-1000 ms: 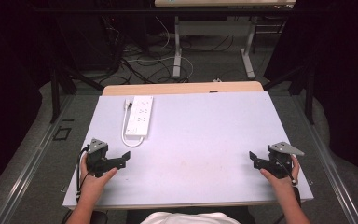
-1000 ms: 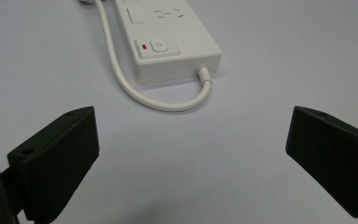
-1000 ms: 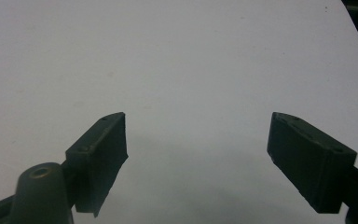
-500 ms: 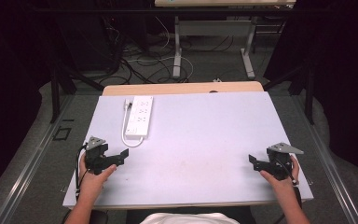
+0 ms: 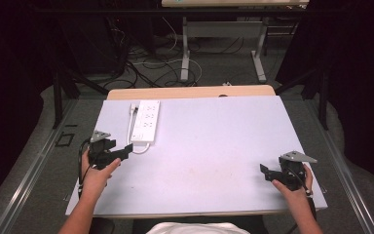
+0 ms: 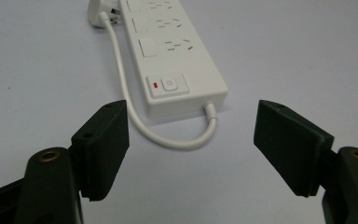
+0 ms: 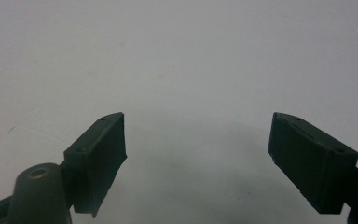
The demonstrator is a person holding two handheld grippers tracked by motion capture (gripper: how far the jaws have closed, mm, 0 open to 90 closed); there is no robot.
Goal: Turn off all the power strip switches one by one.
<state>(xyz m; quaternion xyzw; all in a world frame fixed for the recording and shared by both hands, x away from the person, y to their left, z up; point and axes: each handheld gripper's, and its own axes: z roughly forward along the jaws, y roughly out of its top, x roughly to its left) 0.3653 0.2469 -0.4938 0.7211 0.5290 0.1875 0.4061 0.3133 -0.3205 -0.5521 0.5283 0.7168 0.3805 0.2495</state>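
Observation:
A white power strip (image 5: 145,121) lies flat on the table's left half, its long side running away from me. In the left gripper view the power strip (image 6: 177,51) shows a switch with a red mark (image 6: 168,84) at its near end. Its white cable (image 6: 168,139) loops round to a plug (image 6: 100,9) at the far left. My left gripper (image 5: 125,151) is open just short of the strip's near end, with nothing between its jaws; in its own view the left gripper (image 6: 191,114) frames that end. My right gripper (image 5: 264,171) is open over bare table at the front right, and its own view shows the right gripper (image 7: 198,123) holding nothing.
The pale grey table (image 5: 214,141) has a wooden strip (image 5: 190,91) along its far edge. Beyond it are the floor, tangled cables (image 5: 146,63) and the legs of another desk (image 5: 185,48). Dark curtains hang on both sides.
My left gripper has moved away from me, toward the near end of the power strip. The right gripper has barely shifted.

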